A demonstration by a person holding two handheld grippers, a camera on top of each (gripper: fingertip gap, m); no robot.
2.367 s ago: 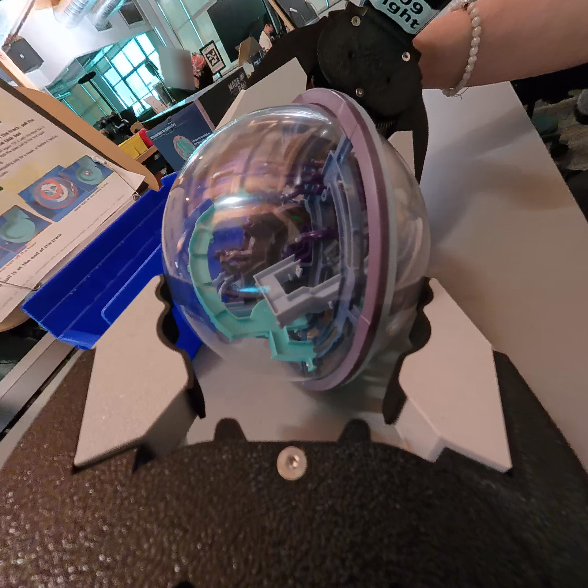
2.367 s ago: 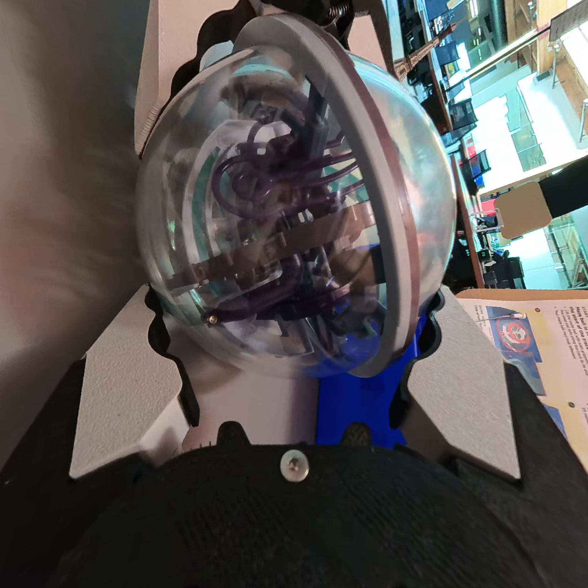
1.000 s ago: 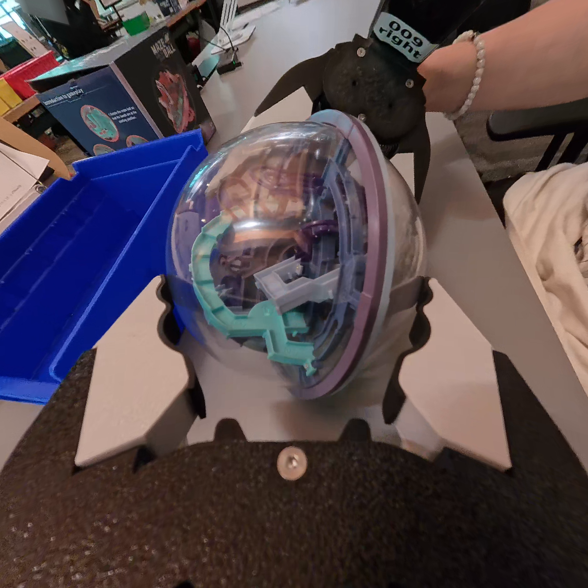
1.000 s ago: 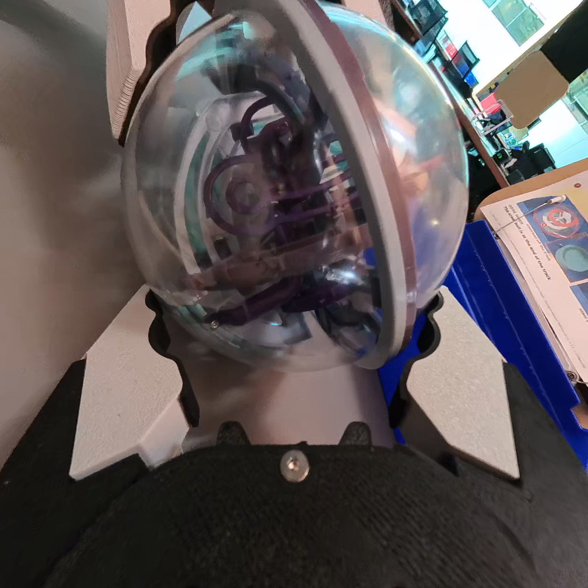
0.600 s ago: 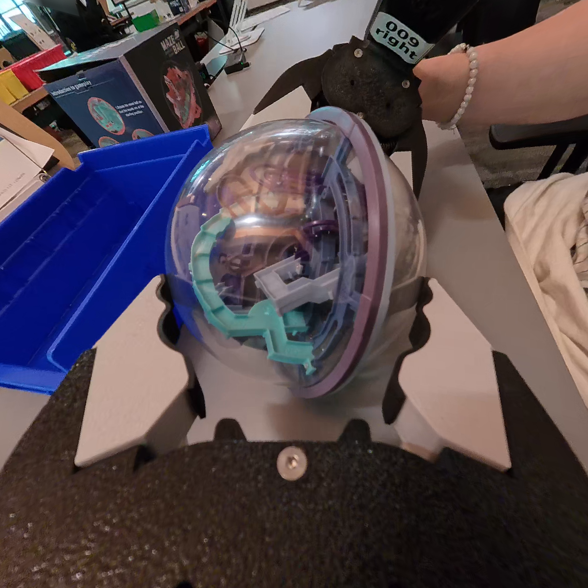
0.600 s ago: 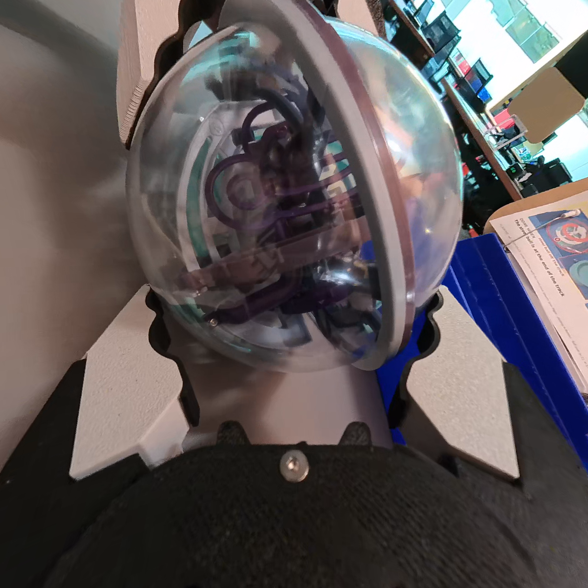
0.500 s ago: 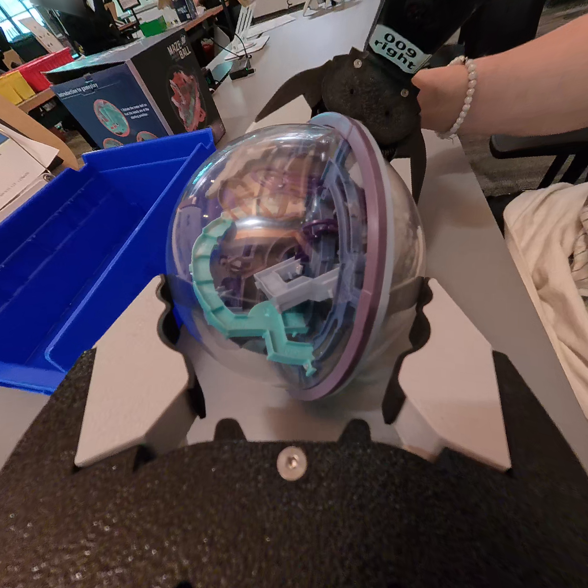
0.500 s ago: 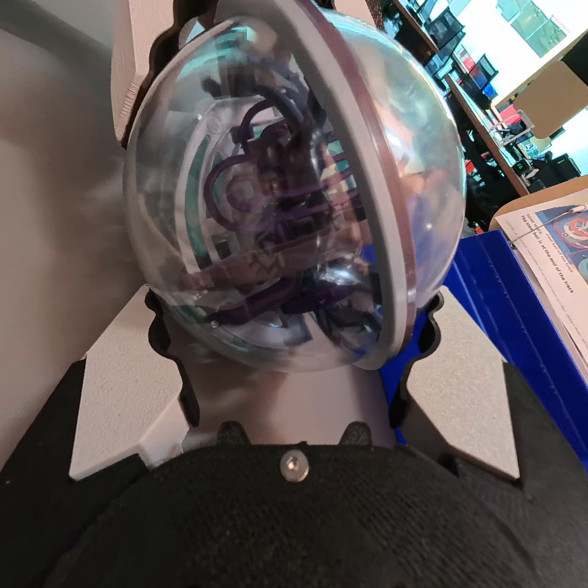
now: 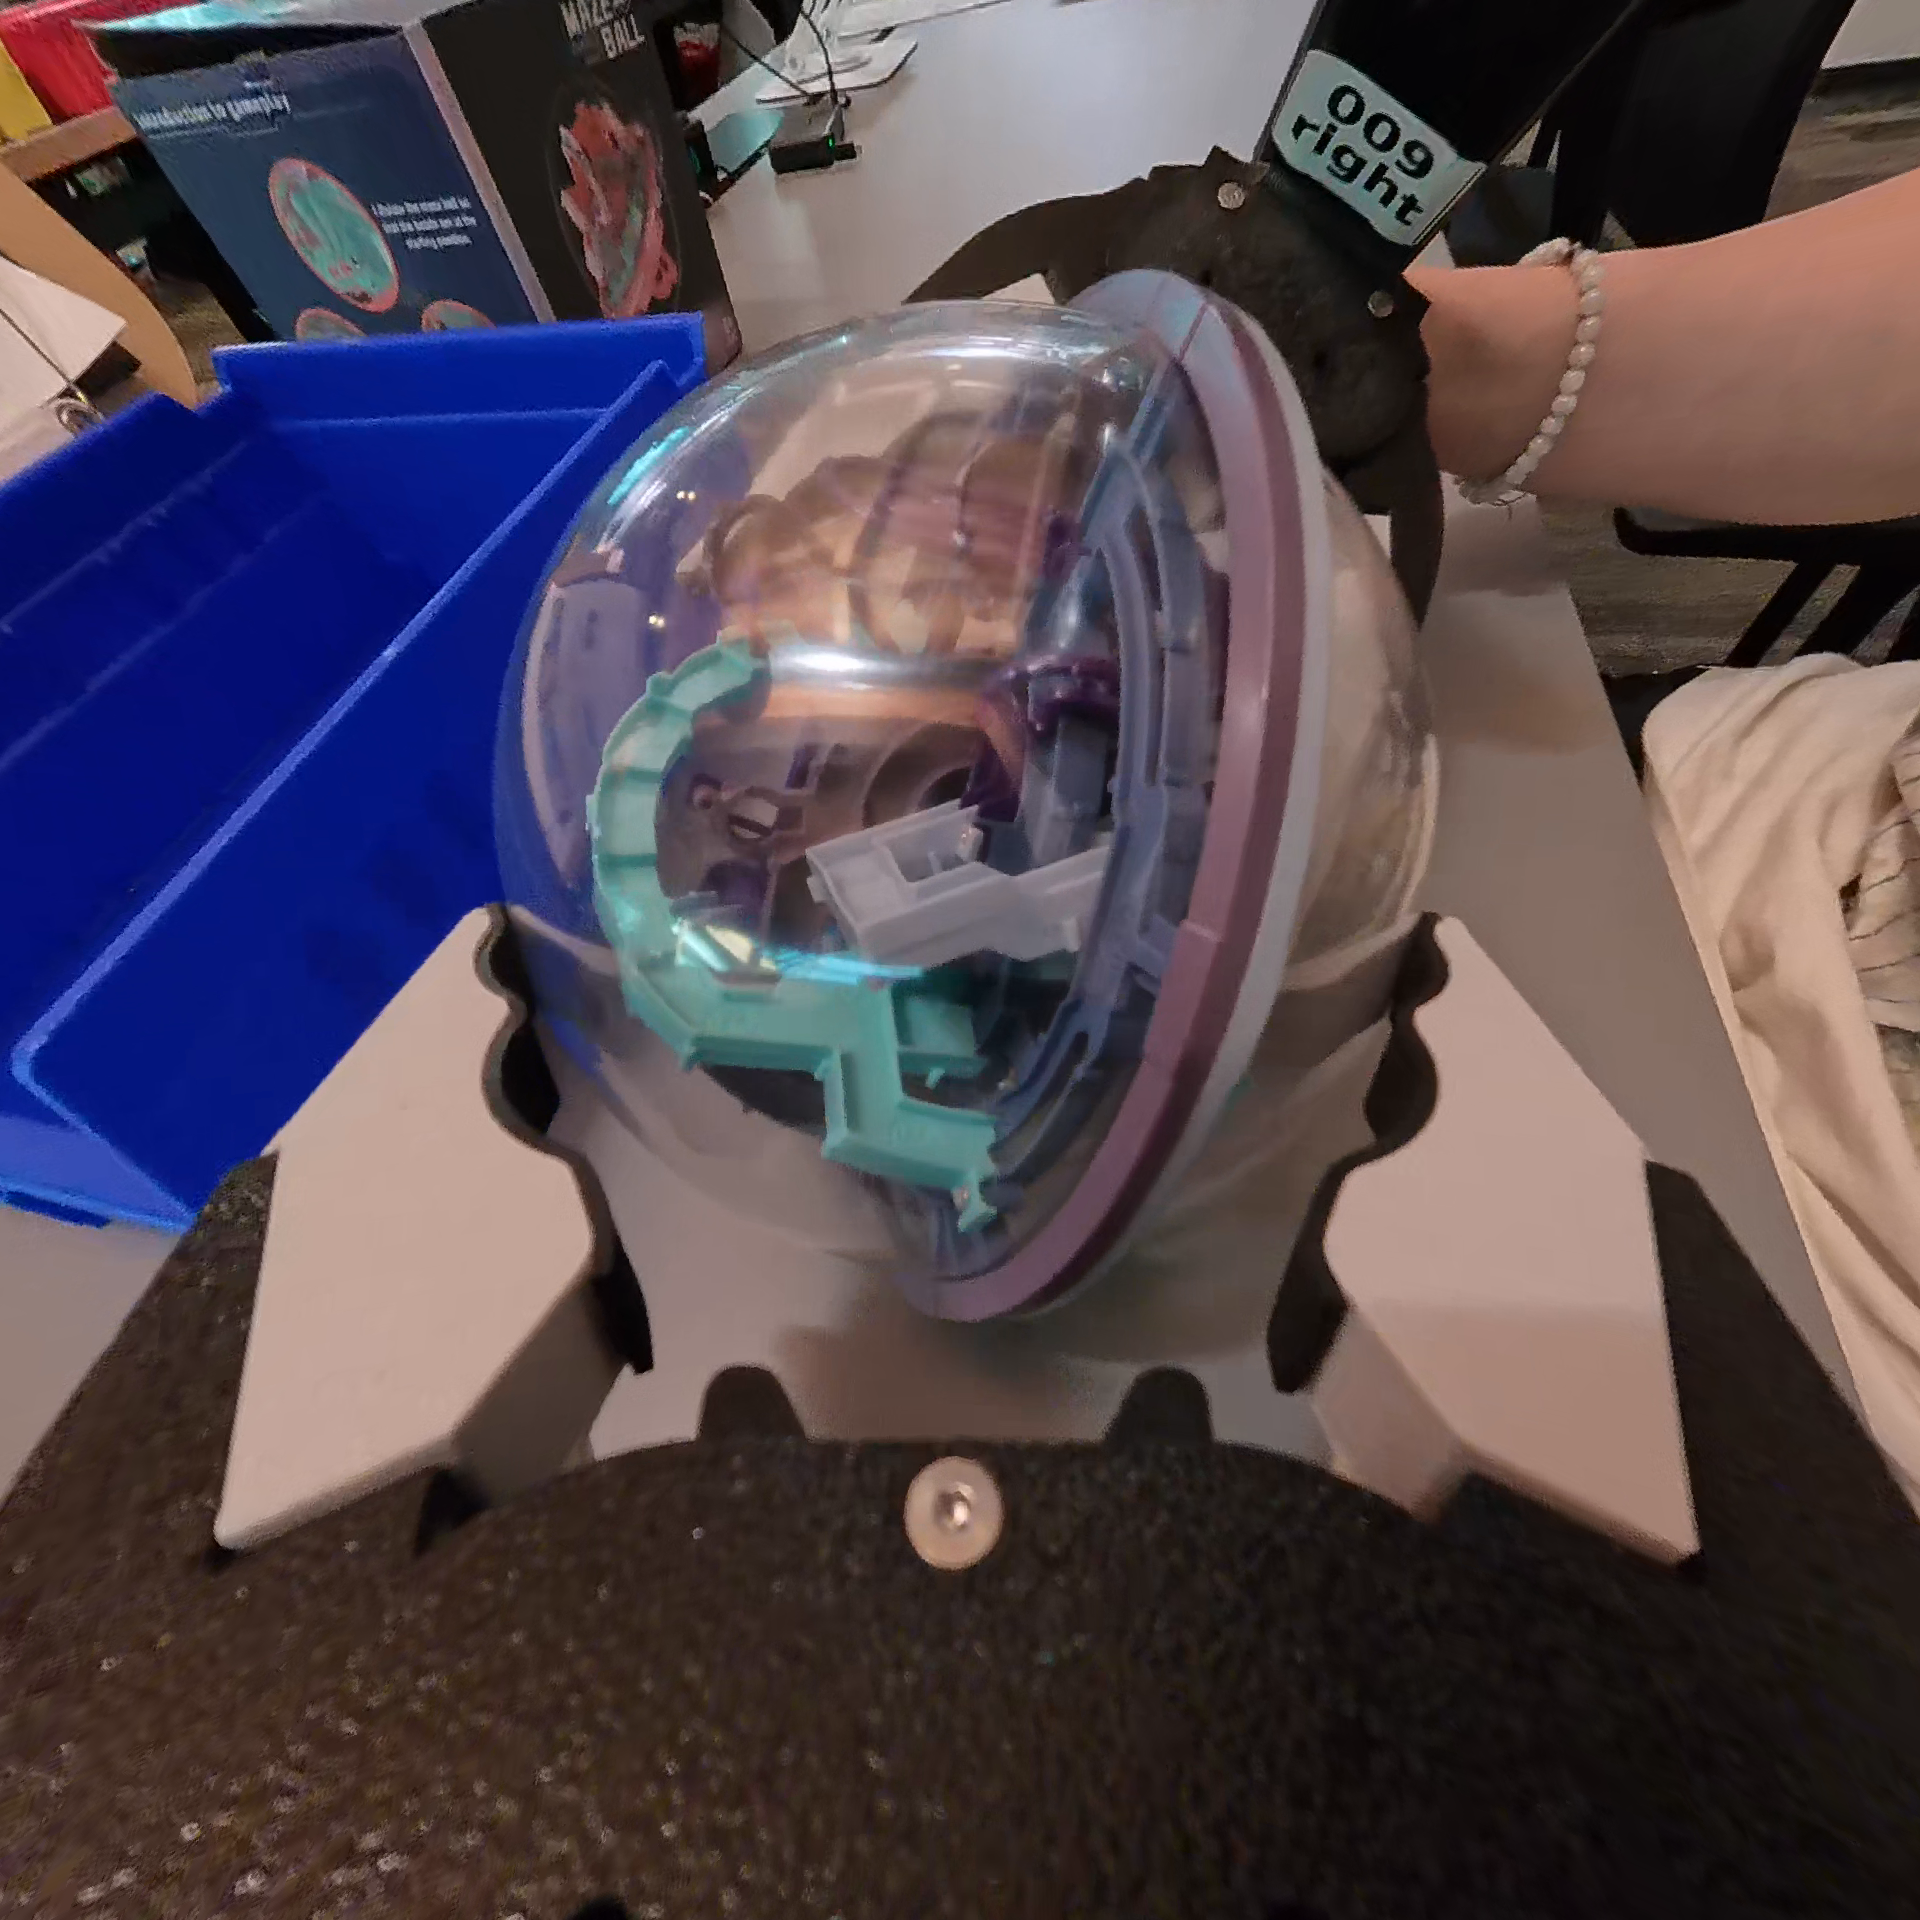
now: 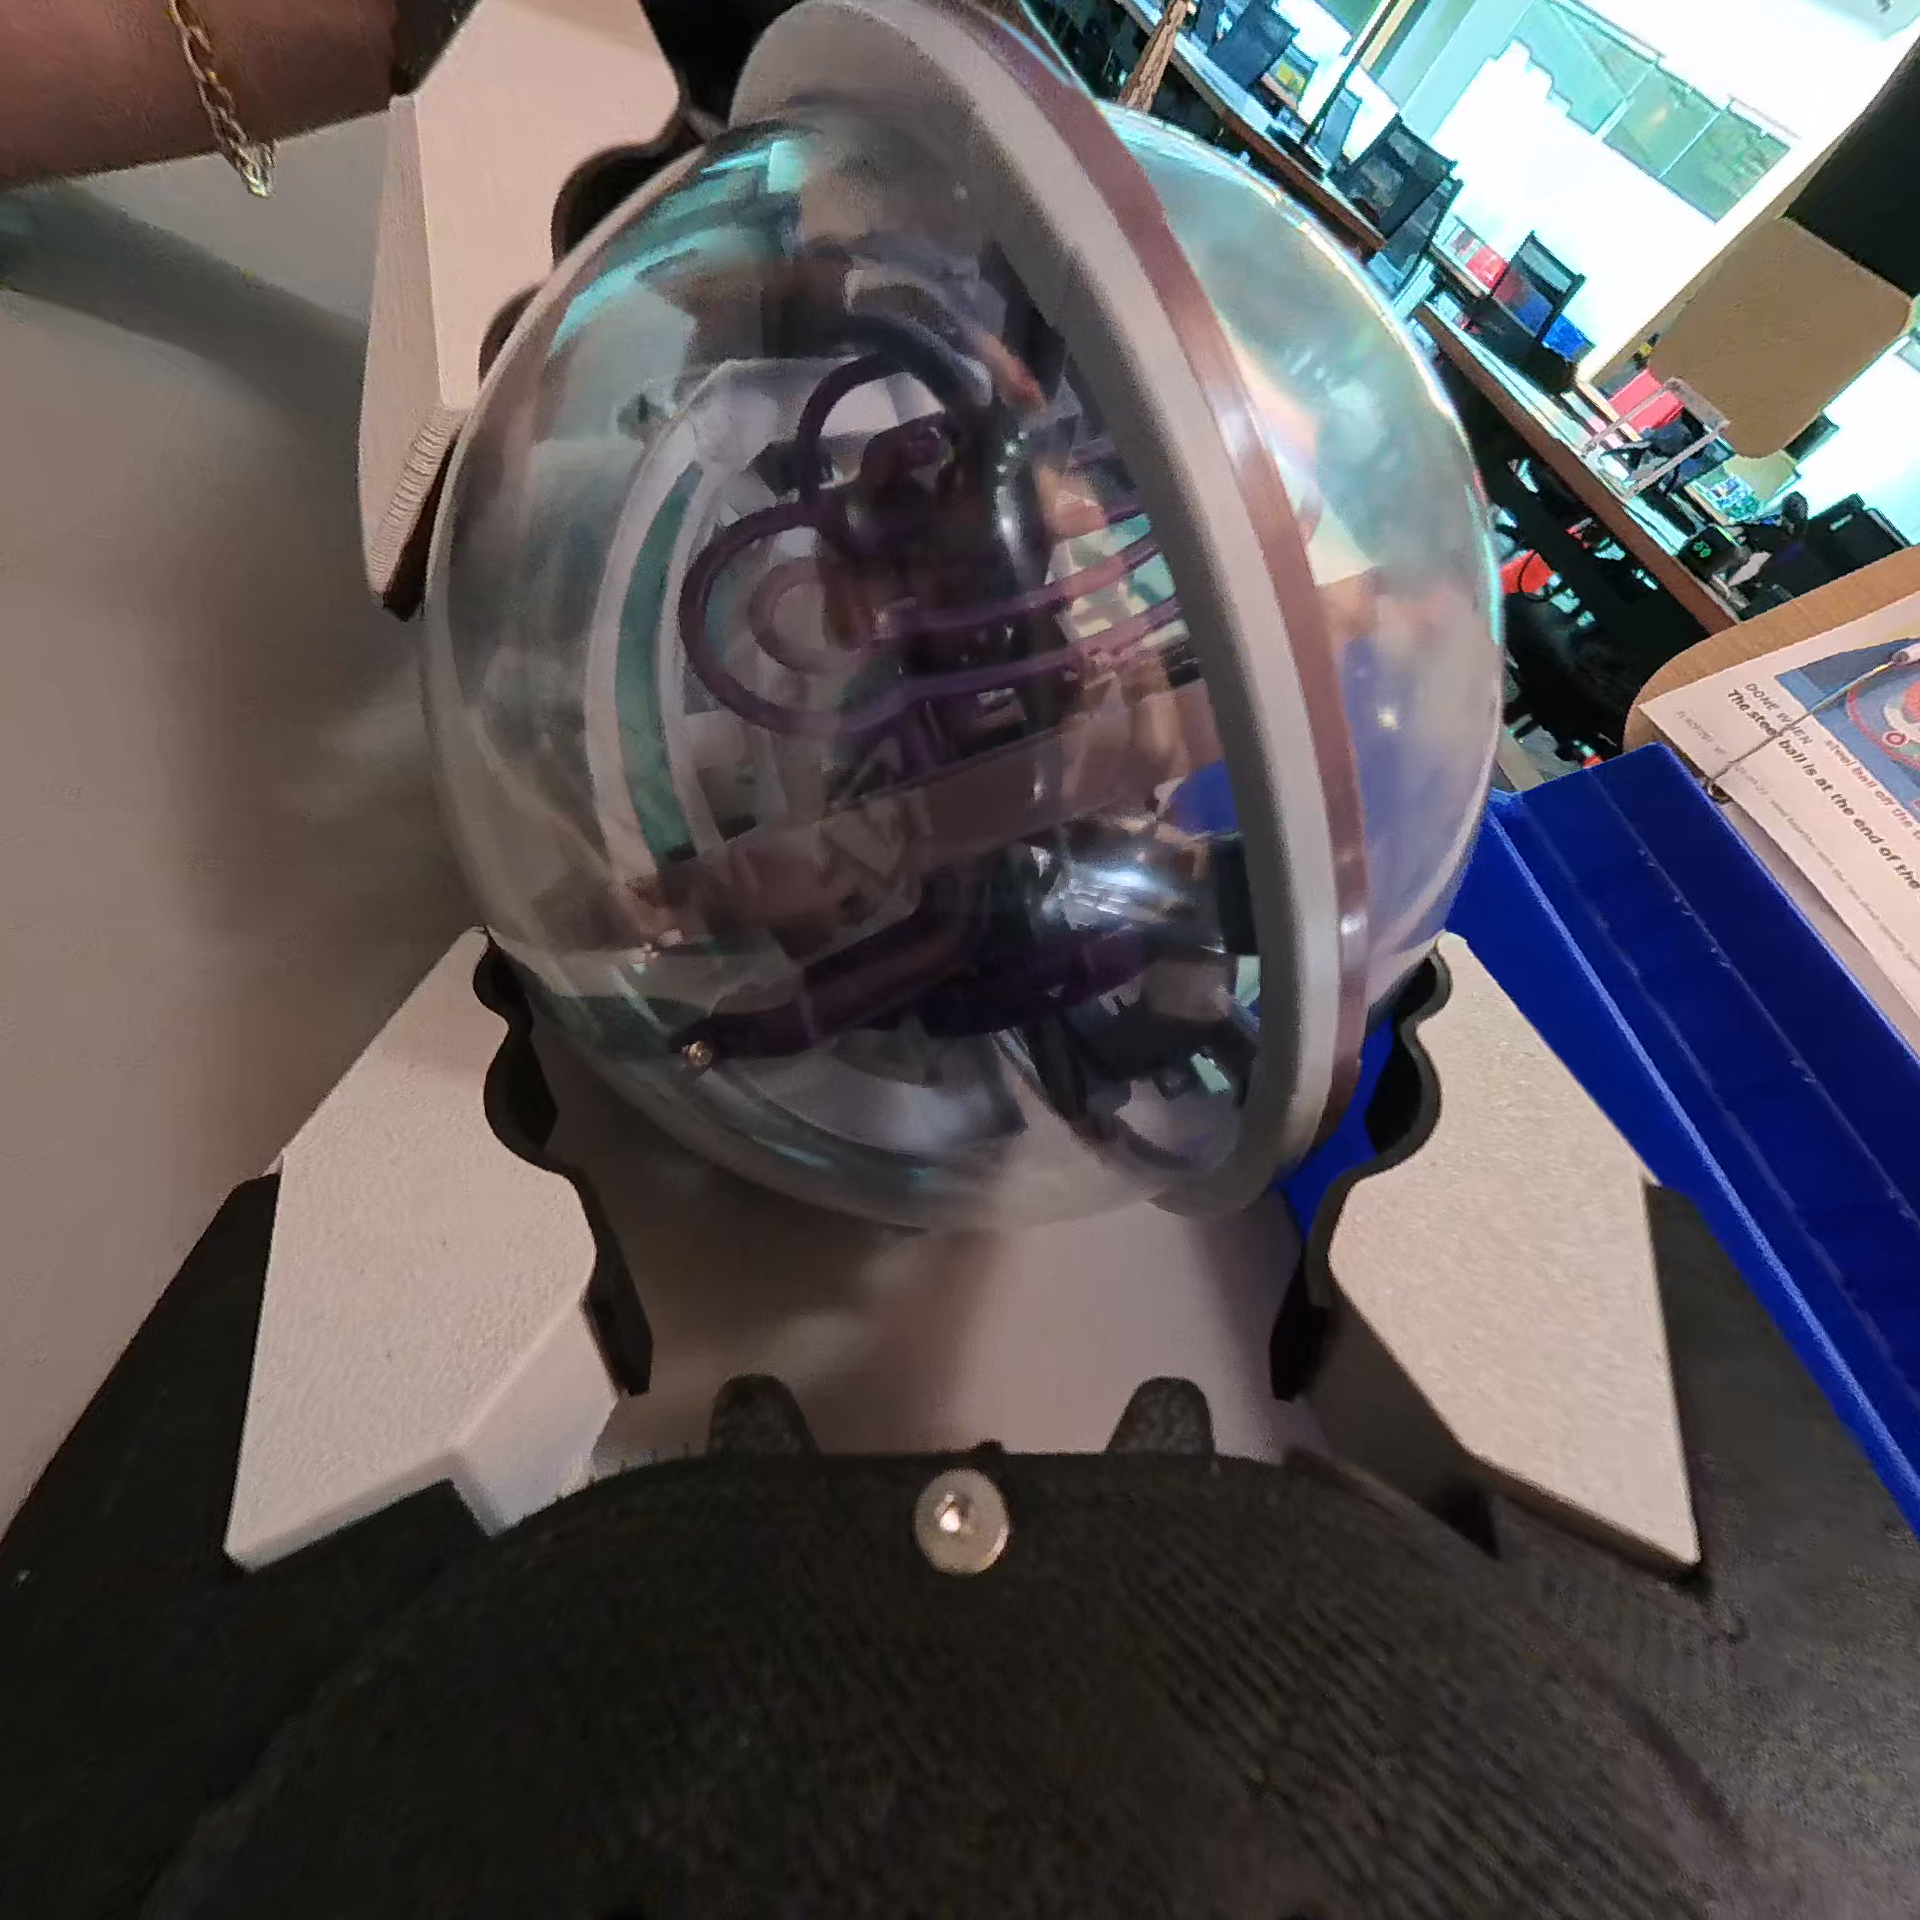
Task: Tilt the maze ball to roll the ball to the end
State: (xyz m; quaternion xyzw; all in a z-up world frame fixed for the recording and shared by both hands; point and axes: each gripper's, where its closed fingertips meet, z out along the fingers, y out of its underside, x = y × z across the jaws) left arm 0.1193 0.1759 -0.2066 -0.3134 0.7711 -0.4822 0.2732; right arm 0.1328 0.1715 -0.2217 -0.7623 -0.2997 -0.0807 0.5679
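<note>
While both hand-held grippers, left point(image 9: 961, 1029) and right point(image 10: 961, 1039), pinch the maze ball point(image 9: 966, 790) from opposite sides, I see it raised over the grey table point(image 9: 1538, 831). The blue bin point(image 9: 260, 665) crowds one flank; the table edge beside the cream cloth point(image 9: 1787, 883) limits the other.

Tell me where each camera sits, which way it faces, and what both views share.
Left wrist view: on the left gripper, facing along its fingers at the maze ball; the right gripper and a forearm show beyond.
Right wrist view: on the right gripper, facing the opposite side; a wrist shows.
Shared: maze ball, blue bin.
</note>
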